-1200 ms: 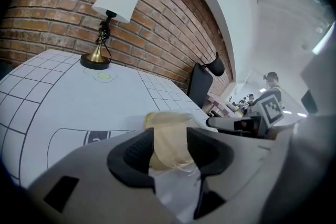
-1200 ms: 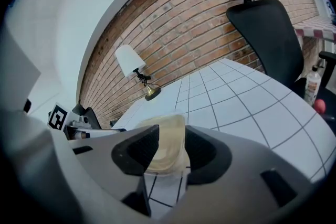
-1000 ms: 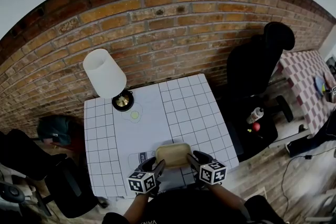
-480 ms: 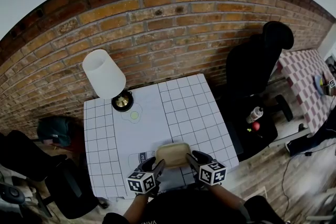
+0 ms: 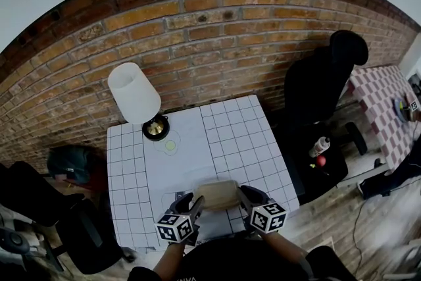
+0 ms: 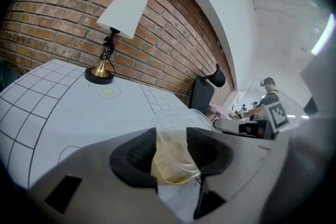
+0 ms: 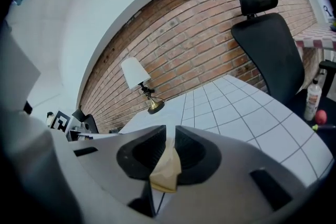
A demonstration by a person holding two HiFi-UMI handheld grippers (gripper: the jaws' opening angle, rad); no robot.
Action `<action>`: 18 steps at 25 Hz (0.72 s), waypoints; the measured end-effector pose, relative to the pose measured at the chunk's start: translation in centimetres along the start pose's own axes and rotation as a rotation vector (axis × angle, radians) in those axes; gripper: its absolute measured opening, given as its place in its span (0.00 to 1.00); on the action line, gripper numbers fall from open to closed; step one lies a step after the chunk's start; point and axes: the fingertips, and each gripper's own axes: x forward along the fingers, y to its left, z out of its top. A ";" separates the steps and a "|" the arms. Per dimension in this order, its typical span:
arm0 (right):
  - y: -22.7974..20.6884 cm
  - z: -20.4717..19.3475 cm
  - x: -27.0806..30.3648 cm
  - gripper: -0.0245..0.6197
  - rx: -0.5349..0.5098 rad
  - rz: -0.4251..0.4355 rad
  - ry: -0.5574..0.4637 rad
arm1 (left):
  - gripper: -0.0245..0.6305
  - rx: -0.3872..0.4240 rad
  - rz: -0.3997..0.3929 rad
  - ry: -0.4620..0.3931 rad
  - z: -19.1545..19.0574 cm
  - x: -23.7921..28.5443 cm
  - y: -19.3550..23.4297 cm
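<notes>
Left gripper [image 5: 196, 205], right gripper [image 5: 242, 198] — level, inward, tight on tan tray [image 5: 219, 194].

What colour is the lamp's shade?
The lampshade is white; left gripper view shows it best.

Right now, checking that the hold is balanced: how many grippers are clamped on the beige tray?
2. The left gripper is shut on the left edge of the beige tray, and the right gripper is shut on its right edge. Both show plainly; neither is hidden.
</notes>
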 end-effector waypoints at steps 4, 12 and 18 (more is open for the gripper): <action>0.6 1.8 -0.1 0.10 -0.013 0.008 -0.051 | 0.32 0.001 -0.008 -0.054 1.7 -0.4 -0.3; 1.6 5.2 -0.4 0.07 -0.013 0.027 -0.137 | 0.23 0.058 -0.009 -0.156 5.5 -1.6 -0.9; 3.2 8.1 -0.9 0.07 -0.021 0.067 -0.211 | 0.19 0.089 -0.019 -0.239 8.5 -2.9 -1.4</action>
